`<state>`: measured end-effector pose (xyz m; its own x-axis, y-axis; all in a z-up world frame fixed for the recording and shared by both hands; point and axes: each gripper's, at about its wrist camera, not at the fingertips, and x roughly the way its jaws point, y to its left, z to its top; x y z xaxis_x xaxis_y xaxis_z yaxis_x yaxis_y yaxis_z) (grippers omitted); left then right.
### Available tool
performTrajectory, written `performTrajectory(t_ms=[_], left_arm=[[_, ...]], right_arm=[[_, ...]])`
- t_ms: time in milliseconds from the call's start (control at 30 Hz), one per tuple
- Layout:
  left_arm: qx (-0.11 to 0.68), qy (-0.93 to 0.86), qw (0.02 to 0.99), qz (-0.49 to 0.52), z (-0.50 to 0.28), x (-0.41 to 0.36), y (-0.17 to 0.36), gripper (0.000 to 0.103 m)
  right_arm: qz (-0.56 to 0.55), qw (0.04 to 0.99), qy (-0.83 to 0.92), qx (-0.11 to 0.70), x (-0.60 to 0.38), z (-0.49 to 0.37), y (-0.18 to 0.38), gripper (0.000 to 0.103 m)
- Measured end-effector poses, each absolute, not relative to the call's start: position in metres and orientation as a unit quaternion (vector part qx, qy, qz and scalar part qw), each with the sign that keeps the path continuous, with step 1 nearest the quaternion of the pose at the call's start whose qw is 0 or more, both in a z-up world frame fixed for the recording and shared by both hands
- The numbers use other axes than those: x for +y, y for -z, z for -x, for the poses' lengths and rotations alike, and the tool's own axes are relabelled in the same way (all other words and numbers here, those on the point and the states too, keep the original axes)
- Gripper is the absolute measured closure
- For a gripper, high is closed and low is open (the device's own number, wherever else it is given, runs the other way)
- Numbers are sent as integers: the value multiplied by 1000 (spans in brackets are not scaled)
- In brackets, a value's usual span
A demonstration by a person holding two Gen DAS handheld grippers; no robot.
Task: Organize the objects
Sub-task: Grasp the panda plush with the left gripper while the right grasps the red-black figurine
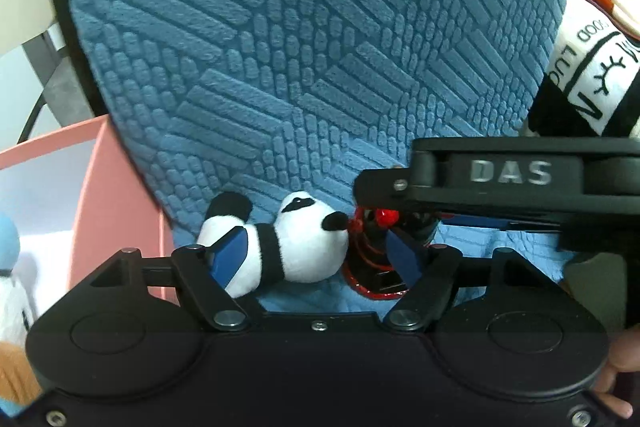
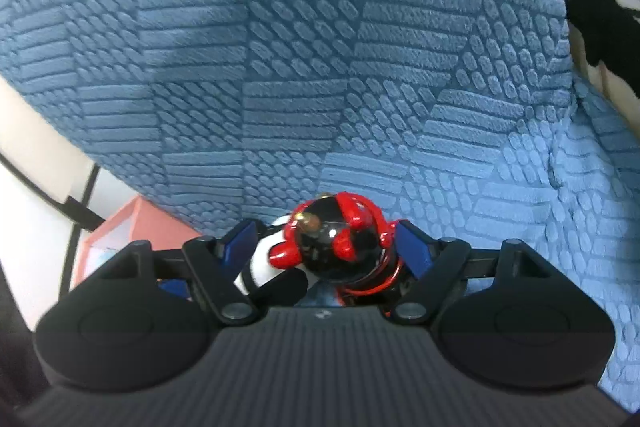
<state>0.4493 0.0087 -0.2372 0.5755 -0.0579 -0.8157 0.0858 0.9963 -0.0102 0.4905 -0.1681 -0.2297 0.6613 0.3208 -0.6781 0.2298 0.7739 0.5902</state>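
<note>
Soft, light panda plush (image 1: pixel 296 247) and hard, glossy red-black figurine (image 2: pixel 340 247) lie touching on the blue cushion (image 1: pixel 304 59); left gripper (image 1: pixel 316 251) and right gripper (image 2: pixel 330 245) fingers bracket both, grip unconfirmed; take the panda's torso, the figurine's body

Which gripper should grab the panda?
Left. The left gripper already has the panda between its fingers, lying on the blue cushion. The right gripper straddles the red-and-black toy instead.
</note>
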Motion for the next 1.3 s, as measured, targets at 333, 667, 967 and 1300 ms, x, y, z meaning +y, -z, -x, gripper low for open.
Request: performTrajectory(t_ms=[333, 667, 967, 1300], left_arm=[[456, 79, 885, -59, -469, -6, 253, 32], [449, 54, 891, -31, -476, 11, 248, 68], [441, 57, 896, -1, -459, 17, 233, 70], [425, 58, 903, 17, -419, 7, 210, 71]], right_arm=[[-348, 836, -32, 424, -172, -497, 238, 30], [-351, 838, -25, 417, -187, -490, 230, 35], [-348, 839, 4, 418, -201, -470, 223, 35], [-370, 829, 29, 418, -201, -422, 227, 35]])
